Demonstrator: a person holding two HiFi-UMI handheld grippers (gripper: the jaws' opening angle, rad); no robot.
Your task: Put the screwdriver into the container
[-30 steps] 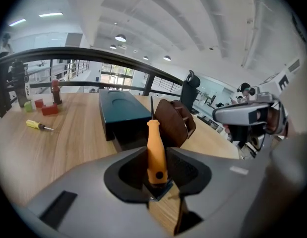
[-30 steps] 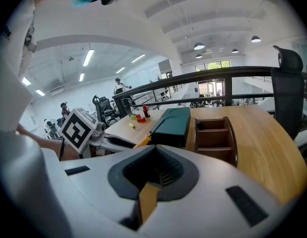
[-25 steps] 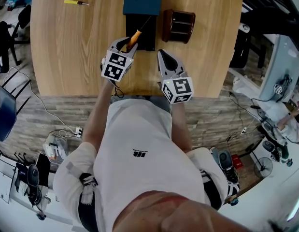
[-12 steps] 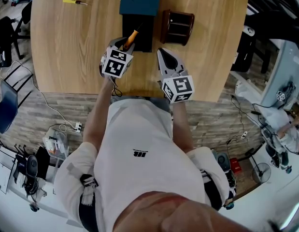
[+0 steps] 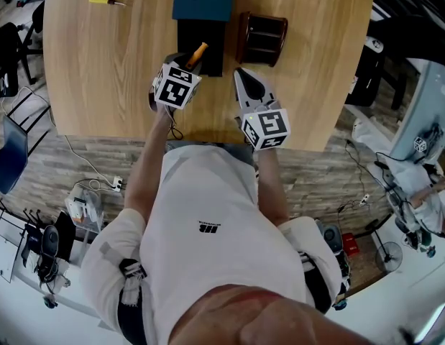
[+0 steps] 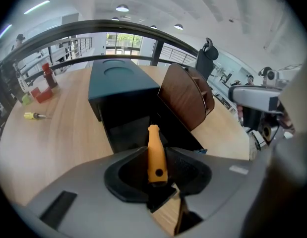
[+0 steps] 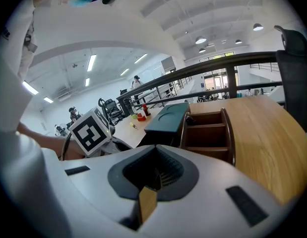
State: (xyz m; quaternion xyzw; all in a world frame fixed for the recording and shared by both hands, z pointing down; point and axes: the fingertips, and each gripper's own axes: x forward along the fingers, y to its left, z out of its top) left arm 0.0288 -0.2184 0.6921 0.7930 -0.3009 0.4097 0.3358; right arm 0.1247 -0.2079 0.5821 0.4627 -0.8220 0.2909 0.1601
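The left gripper [image 6: 158, 176] clenched the orange screwdriver [image 6: 154, 153] just before the black box [image 6: 126, 129], while the right gripper [image 7: 155, 175] beside that box seemed closed and empty.

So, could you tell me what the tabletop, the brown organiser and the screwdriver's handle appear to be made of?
The tabletop looks like light wood or wood-look laminate, matte, with visible grain. The brown organiser is probably dark stained wood, its side smooth and faintly glossy. The screwdriver handle is likely plastic: smooth, uniform orange.

Head view overhead, far; gripper views close, low, forward; all share table [image 5: 100, 70].
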